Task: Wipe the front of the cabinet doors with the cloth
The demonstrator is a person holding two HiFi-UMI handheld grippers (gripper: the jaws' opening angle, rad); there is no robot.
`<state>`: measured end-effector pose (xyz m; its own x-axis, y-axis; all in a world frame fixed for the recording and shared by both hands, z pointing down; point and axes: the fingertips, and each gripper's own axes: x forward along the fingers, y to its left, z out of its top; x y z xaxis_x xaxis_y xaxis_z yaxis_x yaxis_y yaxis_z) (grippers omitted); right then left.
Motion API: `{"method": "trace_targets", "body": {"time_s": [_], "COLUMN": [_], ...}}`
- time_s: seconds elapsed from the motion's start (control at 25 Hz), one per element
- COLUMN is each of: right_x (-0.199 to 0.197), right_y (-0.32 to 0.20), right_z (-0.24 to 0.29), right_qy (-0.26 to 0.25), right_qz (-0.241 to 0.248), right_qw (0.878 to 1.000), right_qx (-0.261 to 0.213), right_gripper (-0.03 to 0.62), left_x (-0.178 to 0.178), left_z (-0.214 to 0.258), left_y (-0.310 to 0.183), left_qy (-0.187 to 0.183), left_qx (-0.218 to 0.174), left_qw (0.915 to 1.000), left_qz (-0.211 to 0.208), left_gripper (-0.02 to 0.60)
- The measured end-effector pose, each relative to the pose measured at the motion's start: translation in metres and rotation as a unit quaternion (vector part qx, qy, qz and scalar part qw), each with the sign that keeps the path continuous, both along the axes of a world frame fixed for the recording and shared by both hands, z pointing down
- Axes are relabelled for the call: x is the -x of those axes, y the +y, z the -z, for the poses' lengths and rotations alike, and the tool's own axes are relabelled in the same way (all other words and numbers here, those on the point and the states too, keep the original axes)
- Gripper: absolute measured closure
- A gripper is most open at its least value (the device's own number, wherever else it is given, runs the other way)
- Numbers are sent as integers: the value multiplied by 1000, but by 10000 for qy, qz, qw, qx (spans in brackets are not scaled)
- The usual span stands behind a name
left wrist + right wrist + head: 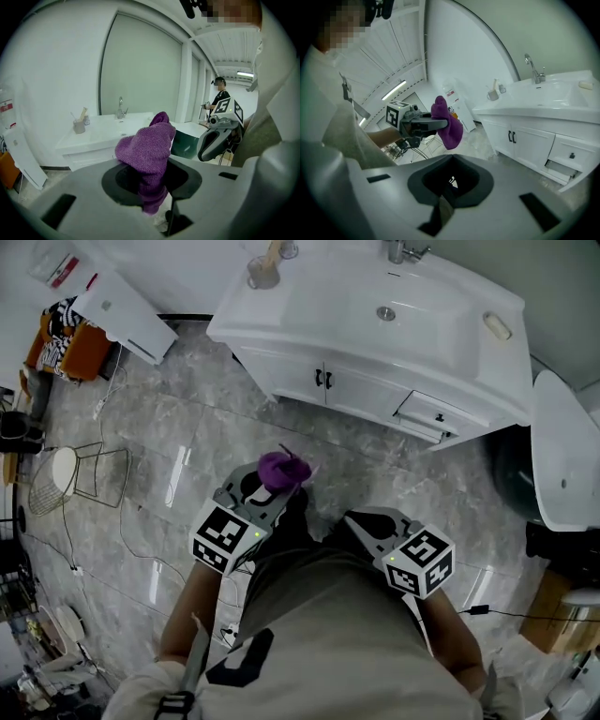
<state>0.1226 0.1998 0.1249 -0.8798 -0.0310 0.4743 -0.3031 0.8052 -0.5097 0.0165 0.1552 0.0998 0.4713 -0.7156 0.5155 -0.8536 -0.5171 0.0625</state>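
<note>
item: cloth [147, 150]. purple, knitted-looking, bunched into a soft lump that stands up out of the jaws, with a short tail hanging below them. looks dry, though i cannot be sure.

holder: left gripper [268, 487], clamped on the lower part of the cloth. held in the air in front of me, well apart from the vanity.

item: right gripper [367, 525]. jaws together, nothing between them, idle beside the left one.

target: cabinet doors [323, 381], two white fronts under the basin, with a pair of dark handles [512, 136] at the seam. not yet touched by the cloth.

hazards, as i judge them:
- the grip takes only a narrow part of the cloth; pressing and dragging it on the door could pull it free.
- the loose top could snag on the handles mid-stroke.
- the drawer [427, 417] to the right of the doors stands slightly open; a wide sweep could knock it.
- the doors sit low, so i must bring the gripper down; the hard jaw tips could scrape the paint if the cloth folds aside.
- cables [94, 521] lie on the floor at my left, a tripping risk.
</note>
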Motion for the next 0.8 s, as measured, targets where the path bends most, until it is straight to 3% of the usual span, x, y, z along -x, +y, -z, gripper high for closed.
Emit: {"method": "trace_targets", "body": {"time_s": [0.2, 0.44, 0.8], "right_x": [19, 67, 140], "right_y": [8, 17, 34], "right_z": [9, 10, 10], "right_qy": [98, 220, 357], "right_qz": [174, 95, 124], "right_qw": [9997, 9996, 9991], "right_qx": [-165, -155, -201], "right_gripper": [585, 585, 585], "left_x": [19, 70, 174], "left_z": [7, -5, -12], "left_y": [8, 30, 61], "left_qy": [-40, -267, 141], "left_qx": [-104, -132, -100], "left_qw": [9999, 9993, 9991], "left_qz": [-118, -245, 382], "left_gripper": [463, 463, 463]}}
